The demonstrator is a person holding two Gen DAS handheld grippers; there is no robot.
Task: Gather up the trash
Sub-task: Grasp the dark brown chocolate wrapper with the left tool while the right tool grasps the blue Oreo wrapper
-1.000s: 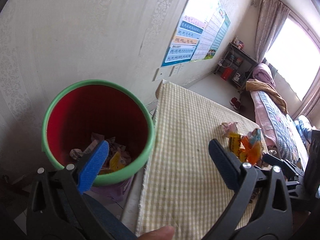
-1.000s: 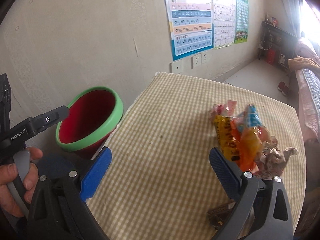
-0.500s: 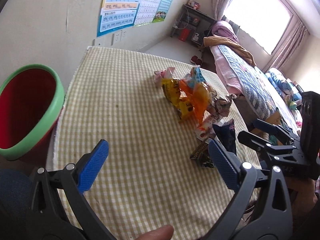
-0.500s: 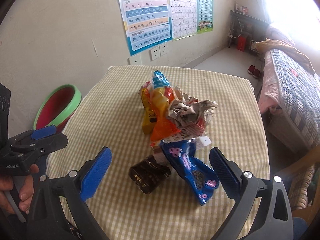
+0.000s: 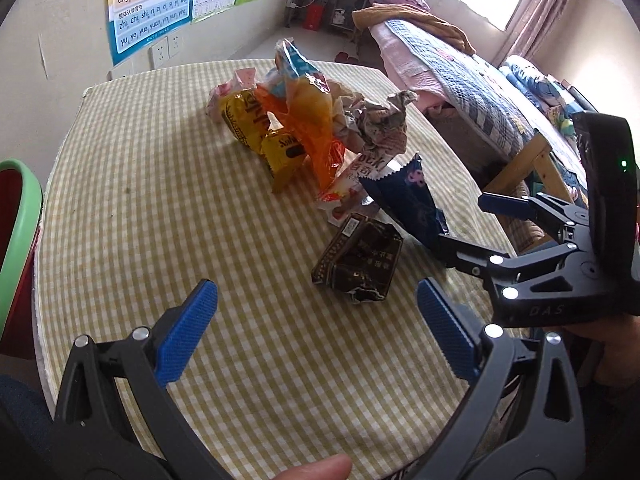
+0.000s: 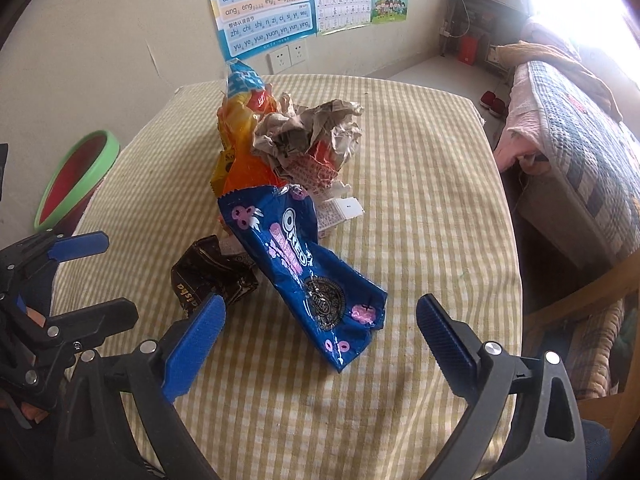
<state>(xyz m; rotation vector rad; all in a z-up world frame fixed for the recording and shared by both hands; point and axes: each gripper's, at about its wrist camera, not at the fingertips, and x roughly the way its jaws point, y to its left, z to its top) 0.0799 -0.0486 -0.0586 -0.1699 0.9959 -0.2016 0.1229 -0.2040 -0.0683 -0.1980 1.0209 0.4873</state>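
A heap of trash lies mid-table: a blue Oreo bag (image 6: 308, 272), a dark brown wrapper (image 5: 360, 262) (image 6: 208, 270), an orange bag (image 5: 308, 120), a yellow wrapper (image 5: 256, 128) and crumpled paper (image 6: 308, 132). My left gripper (image 5: 316, 332) is open and empty, just short of the brown wrapper. My right gripper (image 6: 320, 340) is open and empty, its blue pads on either side of the near end of the Oreo bag. The green-rimmed red bin (image 6: 76, 178) (image 5: 18, 216) stands off the table's left edge.
The table wears a yellow checked cloth (image 5: 160, 200). A wall with posters and sockets (image 6: 286, 54) is behind it. A bed with a quilt (image 6: 580, 140) and a wooden frame (image 5: 524, 168) are close on the right.
Both grippers have swung away from the bin toward the trash heap and come closer to it. The bin has slid to the left edge of both views. Both stay open.
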